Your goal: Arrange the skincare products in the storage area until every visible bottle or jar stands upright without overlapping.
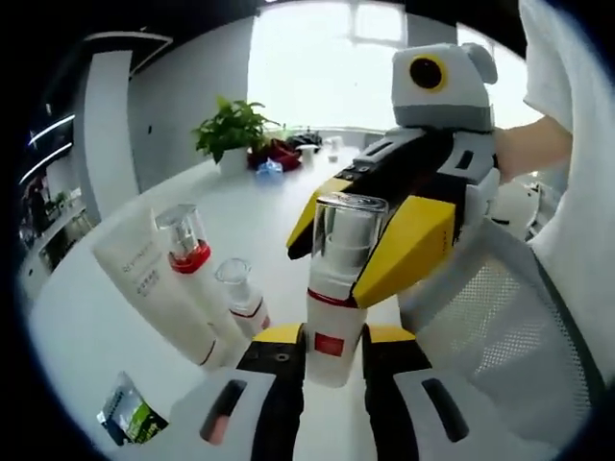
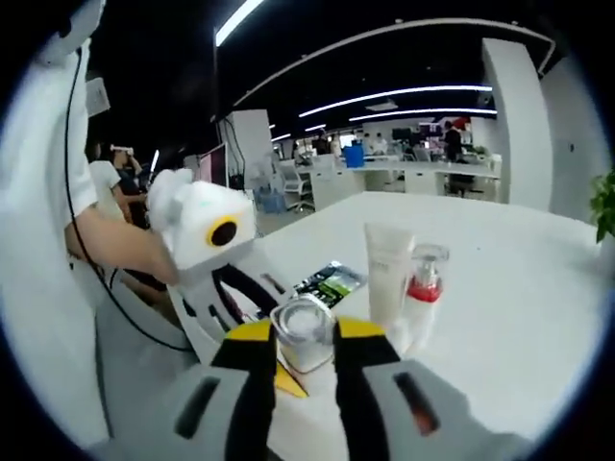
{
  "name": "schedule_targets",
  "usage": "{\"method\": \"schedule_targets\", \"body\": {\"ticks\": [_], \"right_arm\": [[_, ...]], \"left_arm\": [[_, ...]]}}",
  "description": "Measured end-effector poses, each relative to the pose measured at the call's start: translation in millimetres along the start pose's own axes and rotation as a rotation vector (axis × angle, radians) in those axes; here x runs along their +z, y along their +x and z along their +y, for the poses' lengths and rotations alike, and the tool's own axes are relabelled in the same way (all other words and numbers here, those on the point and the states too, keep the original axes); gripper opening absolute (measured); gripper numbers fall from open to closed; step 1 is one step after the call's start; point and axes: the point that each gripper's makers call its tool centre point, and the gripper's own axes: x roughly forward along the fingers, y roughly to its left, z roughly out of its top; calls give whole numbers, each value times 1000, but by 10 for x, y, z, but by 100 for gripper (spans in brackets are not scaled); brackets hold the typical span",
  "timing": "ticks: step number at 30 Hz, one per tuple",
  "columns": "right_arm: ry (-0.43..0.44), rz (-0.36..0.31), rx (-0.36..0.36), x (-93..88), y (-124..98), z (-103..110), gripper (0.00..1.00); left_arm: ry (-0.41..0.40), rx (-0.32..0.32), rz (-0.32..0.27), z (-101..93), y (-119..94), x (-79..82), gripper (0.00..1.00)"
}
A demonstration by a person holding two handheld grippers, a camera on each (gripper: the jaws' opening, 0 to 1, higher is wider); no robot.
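Both claws pinch the same pump bottle (image 1: 338, 288), upright above the white worktop (image 1: 96, 336): left claw (image 1: 332, 360) at its base, right claw (image 2: 306, 370) across its clear cap. Beside the bottle: white tube (image 1: 154, 288), red-collared bottle (image 1: 190, 252), small bottle (image 1: 242, 296).
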Motion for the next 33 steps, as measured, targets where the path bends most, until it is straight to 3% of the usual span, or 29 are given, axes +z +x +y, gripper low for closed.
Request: {"method": "schedule_targets", "body": {"ticks": [2,5,12,17,22,24,26,29,33], "right_arm": [[18,-10,-19,23,26,7,23],[81,-33,-99,56,56,-46,23],[243,-127,-269,201,77,-130,22],[279,-163,-312,275,85,-115,21],[330,-185,-359,287,90,-200,20],[309,-181,-371,319,89,-214,19],[293,-173,-364,336,75,-234,18],[250,-171,-279,372,37,-211,18],[7,-77,-80,365,23,24,18]], "left_arm": [[3,30,1,19,-31,2,19],[15,160,12,161,-107,8,18],[-49,397,12,360,-236,63,18],[-97,479,0,383,-268,97,18],[-99,495,-6,384,-281,103,18],[-98,499,-13,383,-300,133,18],[-120,457,-32,332,-291,161,18],[-86,347,-42,215,-292,204,18],[-57,237,-47,79,-333,235,19]]}}
